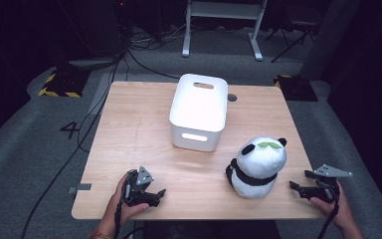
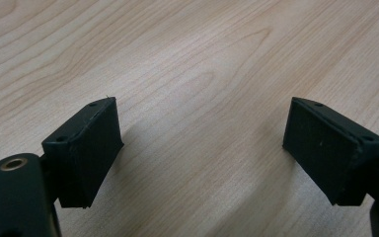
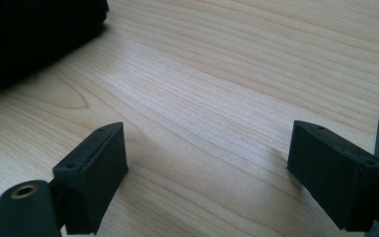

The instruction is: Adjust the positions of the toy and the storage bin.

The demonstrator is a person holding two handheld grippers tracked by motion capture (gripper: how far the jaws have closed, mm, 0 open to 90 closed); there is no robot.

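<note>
Plush all the way: the panda (image 1: 257,167) sits upright on the table (image 1: 134,139) near the front right corner, just in front and to the right of the white bin (image 1: 199,112). I'd guess it's light, squishy and not fragile, so the pads will sink in. Best hold is probably across the waist at the black band, or the round head. Its long axis runs vertical, and I can't make out which way it faces. The right gripper (image 1: 303,189) rests just right of the panda, jaws wide apart and empty. The left gripper (image 1: 154,194) sits well apart at the front left, also spread wide with nothing between the jaws.
</note>
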